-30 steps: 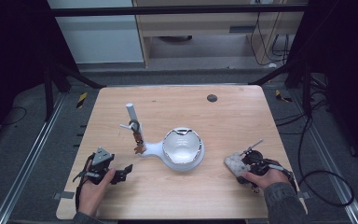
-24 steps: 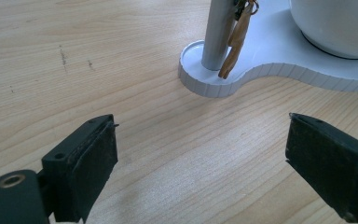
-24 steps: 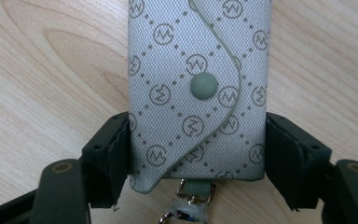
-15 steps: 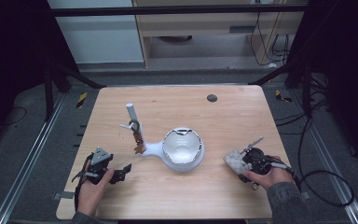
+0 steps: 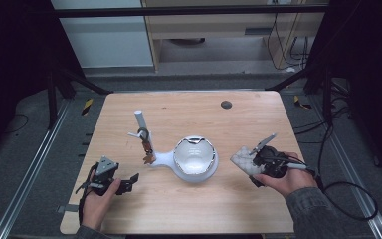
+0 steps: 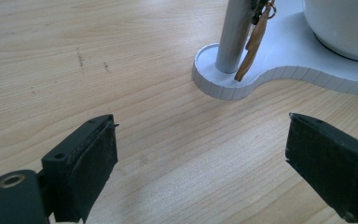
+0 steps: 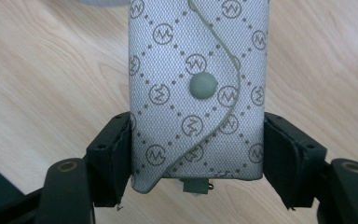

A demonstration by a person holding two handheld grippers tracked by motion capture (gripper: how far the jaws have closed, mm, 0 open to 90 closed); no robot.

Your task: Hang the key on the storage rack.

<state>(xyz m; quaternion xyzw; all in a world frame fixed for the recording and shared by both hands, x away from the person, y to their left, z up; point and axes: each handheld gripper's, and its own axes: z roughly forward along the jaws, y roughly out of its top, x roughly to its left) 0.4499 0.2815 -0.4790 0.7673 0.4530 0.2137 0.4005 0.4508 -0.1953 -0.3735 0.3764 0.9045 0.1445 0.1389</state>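
Note:
A grey patterned snap pouch [image 7: 196,93] sits between the pads of my right gripper [image 7: 198,154], which is shut on its two long sides. From above, the pouch [image 5: 242,158] is held just over the table, right of the white bowl [image 5: 195,155]. The bowl rests on a white stand base [image 6: 223,84] with a grey post [image 6: 235,37]; a wooden key tag [image 6: 254,42] hangs from the post. My left gripper [image 6: 200,154] rests open on the wood in front of that base, nothing between its jaws. In the high view the left gripper [image 5: 129,181] is at the table's front left.
A small dark round spot [image 5: 226,104] marks the far side of the wooden table [image 5: 179,209]. Black frame legs stand at both back corners. Cables trail off the right side of the table from the right hand.
The right hand has risen with the pouch, lifting it off the table and slightly toward the bowl. The left hand has stayed put.

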